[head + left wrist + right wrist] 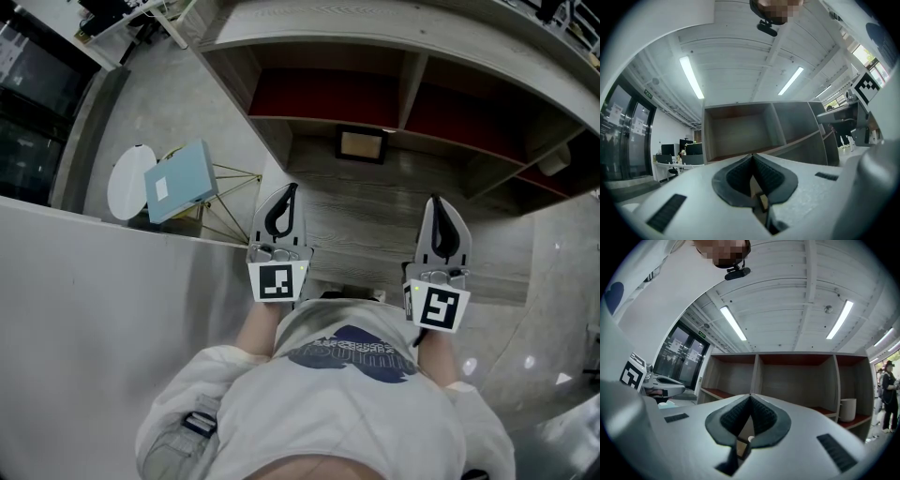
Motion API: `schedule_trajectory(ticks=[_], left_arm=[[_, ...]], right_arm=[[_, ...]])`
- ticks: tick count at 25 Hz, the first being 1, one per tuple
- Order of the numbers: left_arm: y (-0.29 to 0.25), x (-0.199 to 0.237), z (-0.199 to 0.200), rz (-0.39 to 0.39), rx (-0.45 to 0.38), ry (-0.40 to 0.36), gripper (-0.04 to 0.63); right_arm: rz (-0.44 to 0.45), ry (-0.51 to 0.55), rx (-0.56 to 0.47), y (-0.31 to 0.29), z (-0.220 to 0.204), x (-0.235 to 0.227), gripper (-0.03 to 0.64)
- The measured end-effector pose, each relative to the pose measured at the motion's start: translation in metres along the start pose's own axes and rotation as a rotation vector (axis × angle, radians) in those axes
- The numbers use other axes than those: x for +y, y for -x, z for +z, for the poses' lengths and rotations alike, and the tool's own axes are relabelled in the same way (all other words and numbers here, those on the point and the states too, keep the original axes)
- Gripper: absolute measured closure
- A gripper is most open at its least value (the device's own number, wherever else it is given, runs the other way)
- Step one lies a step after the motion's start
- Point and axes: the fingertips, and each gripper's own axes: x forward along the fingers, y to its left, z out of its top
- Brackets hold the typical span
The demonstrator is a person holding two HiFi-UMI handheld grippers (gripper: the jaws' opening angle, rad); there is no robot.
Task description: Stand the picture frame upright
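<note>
The small dark-framed picture frame [361, 145] with a pale insert lies face up on the grey wood-grain tabletop [375, 225], far back. It sits just before the bottom board of the wooden shelf unit [412, 70], under the upright divider between two compartments. Bare tabletop stretches from the frame toward the person, with free wood on both sides of it.

The left gripper [292, 187] and the right gripper [434, 200] hover over the near part of this surface, well apart from the frame and from each other. Each has its ribbed dark pads pressed together with nothing between them.

The tabletop's left edge runs just beside the left gripper. Beyond it, on the floor, stand a white round stool [127, 183] and a pale blue flat box [180, 180] on a yellow wire stand.

The red-backed compartments above the frame look empty. A white cylindrical container [847, 409] stands in the far right one.
</note>
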Motion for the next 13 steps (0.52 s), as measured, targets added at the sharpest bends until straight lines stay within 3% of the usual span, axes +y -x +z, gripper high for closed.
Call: schedule_trajectory(ticks=[13], left_arm=[[-0.007,0.015,0.001,0.035,0.008,-0.023,0.589]], right_arm=[[0.0,0.013,0.004,-0.007,-0.003,-0.002,0.62]])
